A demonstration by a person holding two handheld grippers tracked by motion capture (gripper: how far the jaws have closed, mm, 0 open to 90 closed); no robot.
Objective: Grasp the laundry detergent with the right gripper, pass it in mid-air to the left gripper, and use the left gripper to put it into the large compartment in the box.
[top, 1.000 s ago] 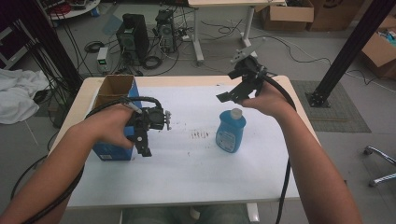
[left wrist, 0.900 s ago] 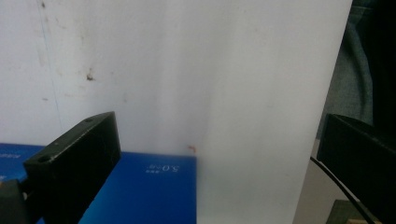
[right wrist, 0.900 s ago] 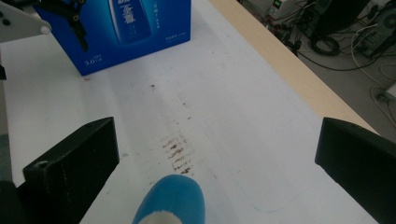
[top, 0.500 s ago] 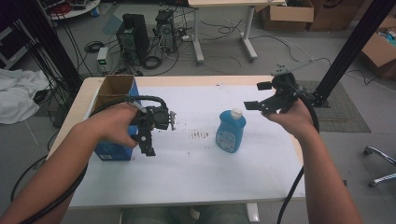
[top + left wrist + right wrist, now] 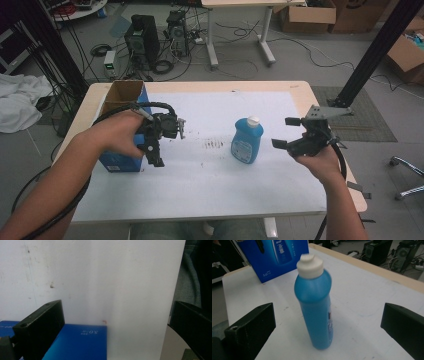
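right gripper view: blue bottle (image 5: 315,307) upright between spread right tool (image 5: 329,322) jaws, untouched.

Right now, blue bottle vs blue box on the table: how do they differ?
The bottle is a rounded, see-through blue container with a white cap; the box is square-edged blue printed cardboard with its top open. The bottle stands free near the table's middle, apart from the open right gripper; the box sits at the left edge under the person's left hand. Both stand upright.
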